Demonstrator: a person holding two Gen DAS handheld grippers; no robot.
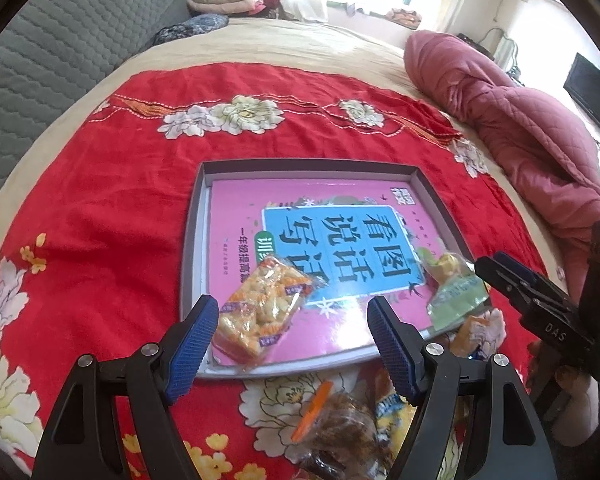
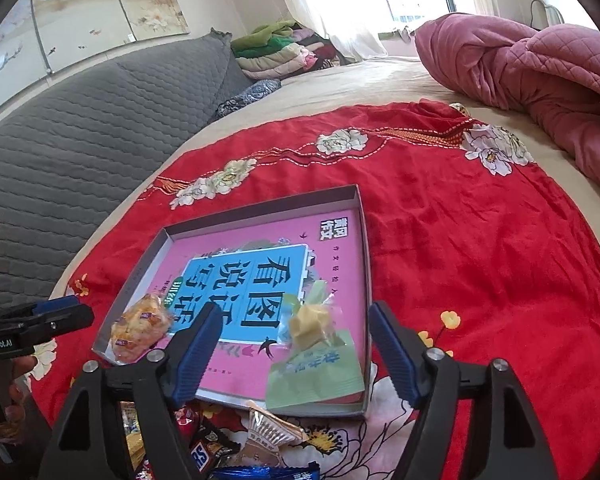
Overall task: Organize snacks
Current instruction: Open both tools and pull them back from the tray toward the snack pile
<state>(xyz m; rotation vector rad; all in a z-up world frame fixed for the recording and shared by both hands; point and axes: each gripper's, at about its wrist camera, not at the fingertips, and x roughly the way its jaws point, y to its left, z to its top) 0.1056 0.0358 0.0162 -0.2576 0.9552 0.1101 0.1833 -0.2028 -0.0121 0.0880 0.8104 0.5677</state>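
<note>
A shallow grey box [image 1: 308, 166] [image 2: 260, 210] lies on the red floral cloth [image 1: 100, 200] with a pink and blue book [image 1: 340, 236] [image 2: 252, 280] in it. An orange snack packet [image 1: 264, 304] [image 2: 140, 330] rests in its near left corner. A green packet [image 1: 454, 292] [image 2: 316, 364] with a yellow snack inside lies in the near right corner. My left gripper [image 1: 292, 308] [image 2: 76, 312] hovers open over the orange packet, its pads clear of it. My right gripper [image 2: 294, 312] [image 1: 490, 266] is open, and the green packet sits between its fingers untouched.
A heap of loose wrapped snacks [image 1: 340, 428] [image 2: 228, 444] lies on the cloth just in front of the box. A crumpled pink quilt [image 1: 520, 120] [image 2: 520, 52] fills the right side of the bed. A grey padded headboard [image 2: 80, 120] runs along the left.
</note>
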